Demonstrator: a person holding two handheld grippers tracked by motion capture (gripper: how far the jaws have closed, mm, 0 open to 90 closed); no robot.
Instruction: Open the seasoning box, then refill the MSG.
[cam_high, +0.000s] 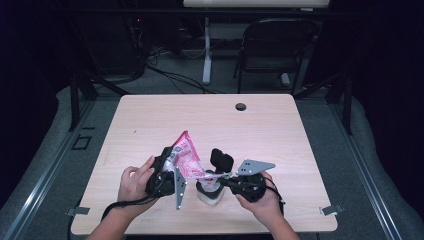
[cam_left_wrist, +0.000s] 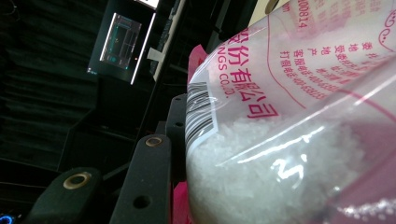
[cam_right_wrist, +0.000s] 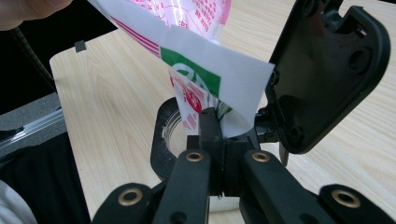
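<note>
A clear bag (cam_high: 186, 154) with pink print, holding white granules (cam_left_wrist: 261, 182), is tilted with its low corner over a small jar (cam_high: 209, 194). My left gripper (cam_high: 172, 172) is shut on the bag's body; one black finger (cam_left_wrist: 144, 179) presses against its side, and the bag hides the other. My right gripper (cam_right_wrist: 212, 128) is shut on the bag's lower corner (cam_right_wrist: 219, 88), just above the jar's black-rimmed mouth (cam_right_wrist: 161, 140). The jar's black flip lid (cam_right_wrist: 327, 70) stands open behind the corner. A hand holds each gripper.
The jar stands near the front edge of a light wooden table (cam_high: 280, 130) with a cable hole (cam_high: 240, 106) at the back. A folding chair (cam_high: 275, 45) and a desk leg (cam_high: 206, 55) stand on the floor beyond the table.
</note>
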